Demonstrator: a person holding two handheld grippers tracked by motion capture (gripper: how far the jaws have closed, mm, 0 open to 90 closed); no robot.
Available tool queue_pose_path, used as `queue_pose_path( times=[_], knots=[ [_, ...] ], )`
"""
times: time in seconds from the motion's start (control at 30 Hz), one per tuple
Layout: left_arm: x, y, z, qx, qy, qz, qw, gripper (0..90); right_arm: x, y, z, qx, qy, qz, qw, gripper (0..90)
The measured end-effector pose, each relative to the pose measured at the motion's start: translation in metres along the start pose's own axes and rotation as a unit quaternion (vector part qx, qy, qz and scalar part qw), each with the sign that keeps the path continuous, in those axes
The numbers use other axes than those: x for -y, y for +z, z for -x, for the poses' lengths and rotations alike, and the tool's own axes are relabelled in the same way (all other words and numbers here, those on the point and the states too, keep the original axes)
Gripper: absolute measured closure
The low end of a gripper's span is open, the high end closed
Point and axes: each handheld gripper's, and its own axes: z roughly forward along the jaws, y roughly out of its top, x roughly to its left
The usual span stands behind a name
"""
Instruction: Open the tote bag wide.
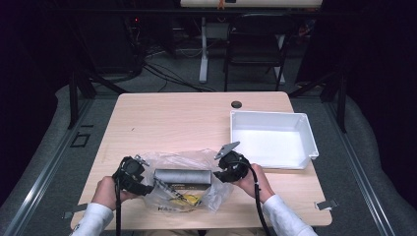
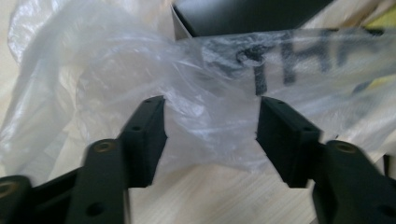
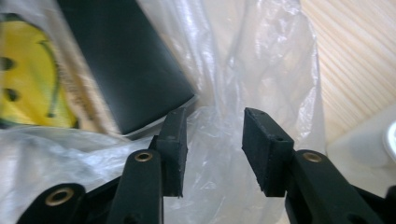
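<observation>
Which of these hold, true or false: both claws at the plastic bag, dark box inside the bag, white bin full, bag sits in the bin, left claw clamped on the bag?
1. Both claws are at the plastic bag, left claw at its left end, right claw at its right end. True.
2. A dark box lies inside the bag. True.
3. The white bin is full. False: it holds nothing.
4. The bag sits in the bin. False: it lies on the table, left of the bin.
5. The left claw is clamped on the bag. False: in the left gripper view its jaws stand apart, with bag film between them, unpinched.
</observation>
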Motion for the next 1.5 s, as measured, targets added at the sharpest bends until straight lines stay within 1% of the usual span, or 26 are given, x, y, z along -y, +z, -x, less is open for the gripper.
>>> queue_pose_path(
  times=[0.03,0.1,0.13,0.2,0.3,0.37,0.43,0.5,0.53,0.57,0.67,0.7,0.77,0.8,0.87,0.97,1.0,1.03,1.07,1.13,1.17,1.27,1.33,1.37,1.4,1.5],
  knots=[
    [0.001,0.004,0.001,-0.001,0.007,-0.011,0.9999,57.1,0.001,0.003,0.001,-0.003,0.004,-0.002,1.0000,64.3],
    [0.001,0.012,0.004,-0.003,0.023,-0.024,0.9994,70.7,0.002,0.009,0.003,-0.001,0.012,-0.008,0.9999,65.4],
    [0.001,0.015,0.005,-0.008,0.025,-0.026,0.9993,75.3,0.002,0.011,0.005,-0.005,0.008,-0.020,0.9998,65.9],
    [0.001,0.018,0.004,-0.011,0.029,-0.034,0.9989,81.4,0.004,0.017,0.005,-0.001,0.013,-0.026,0.9996,66.0],
    [0.002,0.018,0.001,-0.025,0.030,-0.036,0.9986,85.8,0.005,0.023,0.005,0.010,0.009,-0.043,0.9990,66.1],
    [0.004,0.018,-0.002,-0.023,0.026,-0.038,0.9987,86.1,0.006,0.025,0.006,0.016,0.011,-0.047,0.9987,65.6],
    [0.005,0.016,-0.002,-0.021,0.031,-0.042,0.9984,86.2,0.006,0.026,0.006,0.023,0.008,-0.055,0.9982,65.1],
    [0.006,0.016,-0.001,-0.009,0.043,-0.046,0.9980,86.0,0.006,0.026,0.005,0.026,0.004,-0.060,0.9979,64.2],
    [0.006,0.016,0.000,-0.004,0.049,-0.048,0.9976,85.7,0.006,0.026,0.005,0.025,0.004,-0.056,0.9981,63.2],
    [0.006,0.016,0.001,0.004,0.056,-0.052,0.9971,84.3,0.006,0.025,0.005,0.024,0.000,-0.057,0.9981,61.2],
    [0.005,0.011,0.004,0.021,0.057,-0.041,0.9973,70.2,0.005,0.020,0.004,0.017,-0.005,-0.046,0.9988,56.0],
    [0.005,0.008,0.004,0.027,0.054,-0.031,0.9977,64.3,0.004,0.018,0.004,0.013,-0.006,-0.042,0.9990,54.7],
    [0.005,0.001,0.004,0.038,0.048,-0.013,0.9980,57.3,0.003,0.013,0.003,0.010,-0.010,-0.033,0.9994,52.1],
    [0.006,-0.003,0.004,0.041,0.043,-0.003,0.9982,51.4,0.002,0.010,0.003,0.004,-0.015,-0.028,0.9995,50.4],
    [0.007,-0.010,0.003,0.049,0.039,0.015,0.9979,47.7,0.001,0.005,0.002,0.002,-0.023,-0.020,0.9995,48.7],
    [0.008,-0.017,0.003,0.048,0.028,0.038,0.9977,36.4,-0.002,-0.001,0.000,-0.005,-0.026,-0.006,0.9996,45.3],
    [0.009,-0.019,0.003,0.047,0.026,0.045,0.9975,34.3,-0.002,-0.002,0.000,-0.007,-0.027,0.000,0.9996,44.6],
    [0.009,-0.021,0.003,0.053,0.021,0.053,0.9970,31.2,-0.003,-0.004,-0.001,-0.010,-0.032,0.001,0.9994,44.1],
    [0.009,-0.024,0.003,0.050,0.021,0.061,0.9967,28.8,-0.004,-0.005,-0.001,-0.010,-0.036,0.001,0.9993,43.2],
    [0.008,-0.029,0.004,0.048,0.019,0.071,0.9961,26.1,-0.005,-0.007,-0.002,-0.014,-0.033,0.009,0.9993,41.2],
    [0.008,-0.031,0.004,0.044,0.017,0.075,0.9960,24.7,-0.006,-0.008,-0.002,-0.015,-0.038,0.005,0.9992,41.0],
    [0.011,-0.037,0.002,0.035,0.010,0.088,0.9954,19.5,-0.005,-0.008,-0.003,-0.020,-0.036,0.014,0.9991,39.0],
    [0.014,-0.042,-0.002,0.024,-0.005,0.105,0.9942,16.4,-0.005,-0.008,-0.003,-0.028,-0.040,0.012,0.9987,37.0],
    [0.017,-0.044,-0.005,0.022,-0.011,0.113,0.9933,15.1,-0.005,-0.008,-0.003,-0.032,-0.042,0.011,0.9985,34.9],
    [0.019,-0.047,-0.007,0.010,-0.021,0.123,0.9921,14.7,-0.005,-0.008,-0.003,-0.033,-0.044,0.010,0.9984,33.8],
    [0.027,-0.052,-0.015,-0.009,-0.045,0.134,0.9899,10.6,-0.006,-0.010,-0.003,-0.038,-0.060,0.009,0.9974,30.9]
  ],
)
